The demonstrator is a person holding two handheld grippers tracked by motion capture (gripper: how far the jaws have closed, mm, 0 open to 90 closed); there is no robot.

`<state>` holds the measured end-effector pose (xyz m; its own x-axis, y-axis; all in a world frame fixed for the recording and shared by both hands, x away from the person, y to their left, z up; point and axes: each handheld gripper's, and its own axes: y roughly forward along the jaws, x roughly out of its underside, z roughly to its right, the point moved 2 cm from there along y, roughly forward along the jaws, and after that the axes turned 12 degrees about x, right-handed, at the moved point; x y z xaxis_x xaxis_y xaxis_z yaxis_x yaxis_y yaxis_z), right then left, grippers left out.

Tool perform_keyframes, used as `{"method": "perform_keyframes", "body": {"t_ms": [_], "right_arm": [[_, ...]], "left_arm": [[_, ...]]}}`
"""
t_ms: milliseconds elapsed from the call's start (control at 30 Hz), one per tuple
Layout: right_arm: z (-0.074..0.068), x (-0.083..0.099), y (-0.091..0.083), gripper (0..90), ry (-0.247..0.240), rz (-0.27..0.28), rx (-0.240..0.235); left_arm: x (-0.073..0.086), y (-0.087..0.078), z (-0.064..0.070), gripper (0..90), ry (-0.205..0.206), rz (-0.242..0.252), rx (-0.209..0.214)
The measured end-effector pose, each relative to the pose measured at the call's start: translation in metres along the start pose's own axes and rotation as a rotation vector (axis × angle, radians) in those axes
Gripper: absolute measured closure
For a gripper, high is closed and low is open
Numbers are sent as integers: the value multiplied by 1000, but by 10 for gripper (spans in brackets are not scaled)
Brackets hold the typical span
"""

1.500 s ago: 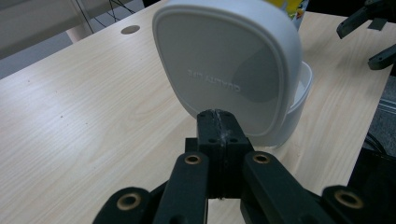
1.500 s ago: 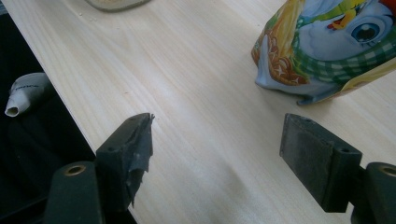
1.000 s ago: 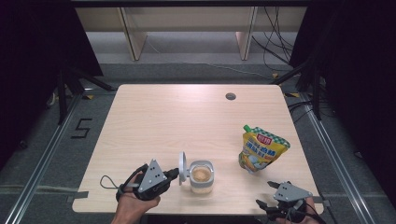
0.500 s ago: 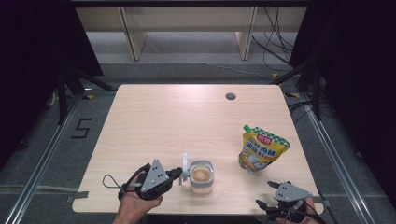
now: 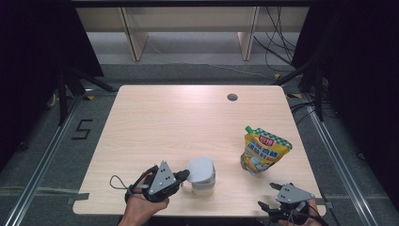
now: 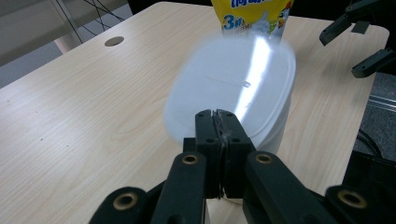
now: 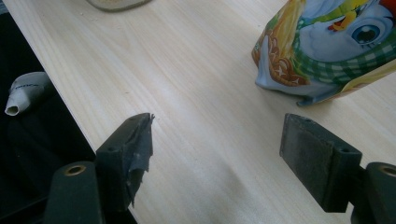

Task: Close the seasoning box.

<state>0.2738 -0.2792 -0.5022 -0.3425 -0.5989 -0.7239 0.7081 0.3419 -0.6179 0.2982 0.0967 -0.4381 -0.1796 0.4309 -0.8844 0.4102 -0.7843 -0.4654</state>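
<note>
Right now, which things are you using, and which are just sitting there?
Using:
left gripper, shut on the lid
cup under that lid

Just sitting there:
yellow pouch
right gripper, open, at the table edge

table (image 5: 179, 117): light wood | container (image 5: 202, 181) near front edge | pouch (image 5: 263, 153) right

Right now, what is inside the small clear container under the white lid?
The white oval lid covers the small clear container, so its contents are hidden. The left tongs are shut against the lid's near edge.
</note>
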Motion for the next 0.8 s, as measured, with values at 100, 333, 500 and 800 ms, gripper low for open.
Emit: {"method": "perform_keyframes", "body": {"t_ms": [100,333,500,800], "right_arm": [[0,0,0,265,-2,0,2],[0,0,0,265,3,1,-3],[0,0,0,265,5,0,-2],[2,1,3,265,11,-5,-10]], "left_arm": [[1,-4,-2,833,-20,20,-13],[7,-11,-7,646,-75,57,14],[11,-17,-9,492,-97,63,17],[26,-22,-12,300,-174,23,4]]}}
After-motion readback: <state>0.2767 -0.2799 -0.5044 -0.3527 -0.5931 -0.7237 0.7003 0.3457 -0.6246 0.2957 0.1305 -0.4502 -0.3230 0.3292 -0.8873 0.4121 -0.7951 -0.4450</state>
